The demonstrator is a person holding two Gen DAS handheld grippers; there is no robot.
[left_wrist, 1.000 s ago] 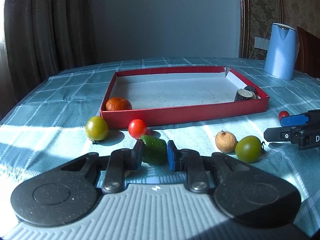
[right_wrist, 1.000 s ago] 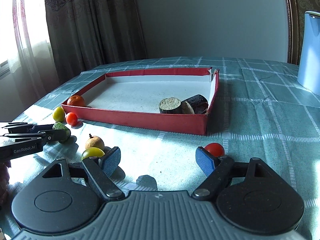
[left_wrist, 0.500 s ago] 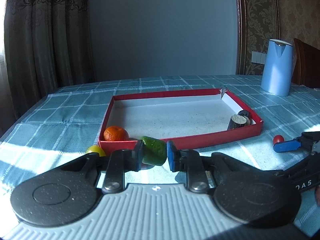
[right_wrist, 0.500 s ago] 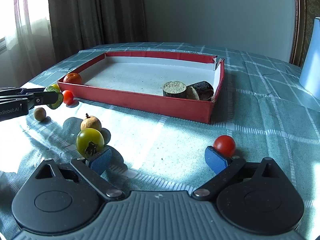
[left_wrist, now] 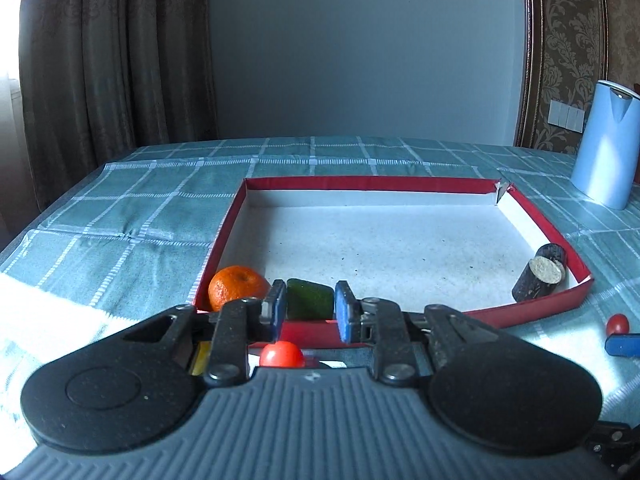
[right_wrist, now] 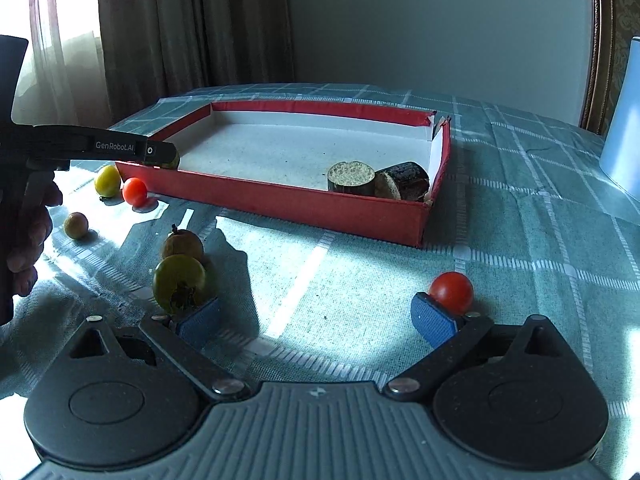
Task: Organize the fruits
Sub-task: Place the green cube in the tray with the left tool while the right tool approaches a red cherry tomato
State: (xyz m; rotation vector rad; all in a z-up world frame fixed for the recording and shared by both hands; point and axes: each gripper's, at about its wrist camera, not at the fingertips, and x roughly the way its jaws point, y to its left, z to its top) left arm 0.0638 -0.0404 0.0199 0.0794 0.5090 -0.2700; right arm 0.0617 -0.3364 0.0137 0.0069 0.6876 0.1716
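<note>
Fingers of the left gripper (left_wrist: 310, 311) clench a green fruit piece (left_wrist: 309, 299), held raised over the near wall of the red tray (left_wrist: 532, 314), presumably so that it clears the rim before release beside the orange mandarin (left_wrist: 236, 292) in the tray's near-left corner. A red cherry tomato (left_wrist: 281, 354) lies below on the surface (left_wrist: 120, 216), outside the tray. The right gripper (right_wrist: 316, 322) hangs low with its fingers spread wide and empty, a green tomato (right_wrist: 179, 282) just beside the left pad and a second red tomato (right_wrist: 451, 292) against the right pad, a stance suited to taking one of them next. Farther off, two dark cut cylinders (right_wrist: 378, 182) rest in the tray's right corner, and a pale blue kettle (left_wrist: 606, 144) stands beyond. Compared with one second ago, the left gripper has lifted the green piece off the surface and carried it forward to the tray edge; the right gripper has edged nearer the tomatoes.
</note>
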